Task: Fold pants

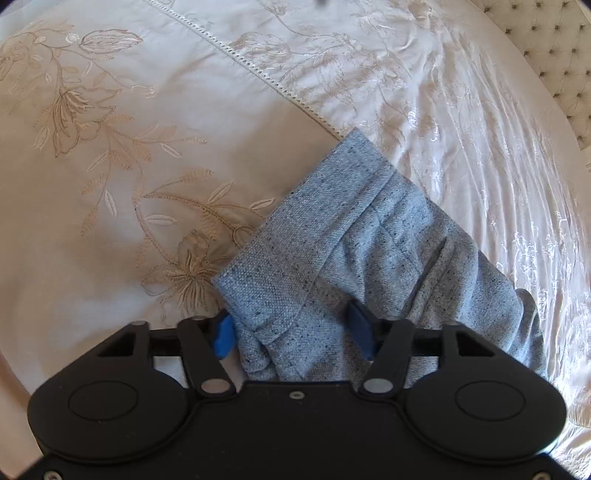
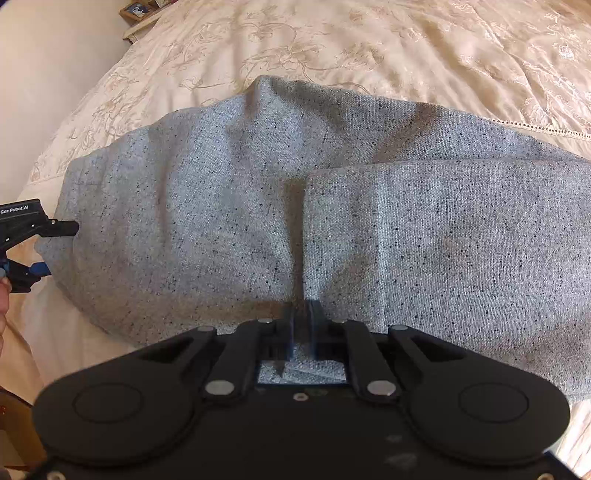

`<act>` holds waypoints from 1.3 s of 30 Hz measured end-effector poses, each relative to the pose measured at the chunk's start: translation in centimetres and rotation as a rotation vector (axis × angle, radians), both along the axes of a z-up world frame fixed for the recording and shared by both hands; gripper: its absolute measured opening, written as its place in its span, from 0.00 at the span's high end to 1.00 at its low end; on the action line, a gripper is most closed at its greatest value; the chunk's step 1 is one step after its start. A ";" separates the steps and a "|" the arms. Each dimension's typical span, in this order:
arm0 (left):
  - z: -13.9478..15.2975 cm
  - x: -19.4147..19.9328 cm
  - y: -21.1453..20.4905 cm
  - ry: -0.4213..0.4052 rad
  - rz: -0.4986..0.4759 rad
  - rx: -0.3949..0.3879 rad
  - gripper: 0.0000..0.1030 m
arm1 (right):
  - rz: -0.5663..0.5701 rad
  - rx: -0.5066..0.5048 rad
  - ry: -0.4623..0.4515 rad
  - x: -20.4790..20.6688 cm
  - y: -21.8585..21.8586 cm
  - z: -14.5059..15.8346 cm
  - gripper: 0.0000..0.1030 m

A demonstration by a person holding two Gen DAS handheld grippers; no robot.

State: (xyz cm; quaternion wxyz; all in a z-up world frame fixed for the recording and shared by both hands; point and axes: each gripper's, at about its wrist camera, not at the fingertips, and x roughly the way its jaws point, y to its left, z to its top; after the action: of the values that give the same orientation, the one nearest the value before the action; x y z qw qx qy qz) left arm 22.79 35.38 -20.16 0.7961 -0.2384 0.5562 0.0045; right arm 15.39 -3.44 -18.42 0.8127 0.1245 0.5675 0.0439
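Observation:
The grey-blue speckled pants (image 2: 229, 206) lie folded on the bed, one layer lapped over another. My right gripper (image 2: 303, 325) is shut, its pads pinching a ridge of the cloth at the near edge. In the left wrist view the narrow folded end of the pants (image 1: 332, 236) runs up between the blue pads (image 1: 223, 338) of my left gripper (image 1: 291, 334). Its jaws stand apart around the cloth without squeezing it. In the right wrist view the left gripper (image 2: 55, 247) sits at the pants' left end, one finger above and one below.
The cream bedspread (image 1: 110, 147) with embroidered flowers has a lace seam (image 1: 258, 70) running across it. A tufted headboard (image 1: 554, 55) stands at the far right. A small wooden stand with a picture frame (image 2: 140, 11) is beside the bed. A person's hand (image 2: 3, 291) holds the left gripper.

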 end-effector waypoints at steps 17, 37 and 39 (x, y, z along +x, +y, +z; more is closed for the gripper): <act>16.0 -5.6 -11.0 -0.419 -0.363 0.193 0.72 | 0.035 0.128 0.059 -0.6 -0.7 -0.5 0.91; 8.3 -13.7 -43.2 -0.307 -0.816 0.227 0.68 | -0.152 0.215 0.050 -6.0 -25.3 0.1 0.81; 8.8 -14.8 -43.5 -0.323 -0.819 0.218 0.68 | -0.122 0.199 0.062 -6.3 -26.6 0.3 0.81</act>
State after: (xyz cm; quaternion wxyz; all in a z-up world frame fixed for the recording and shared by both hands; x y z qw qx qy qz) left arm 7.98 -8.12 -11.35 0.8292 0.0889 0.4698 -0.2893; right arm 9.11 -30.07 -18.13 0.7796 0.2400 0.5766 0.0464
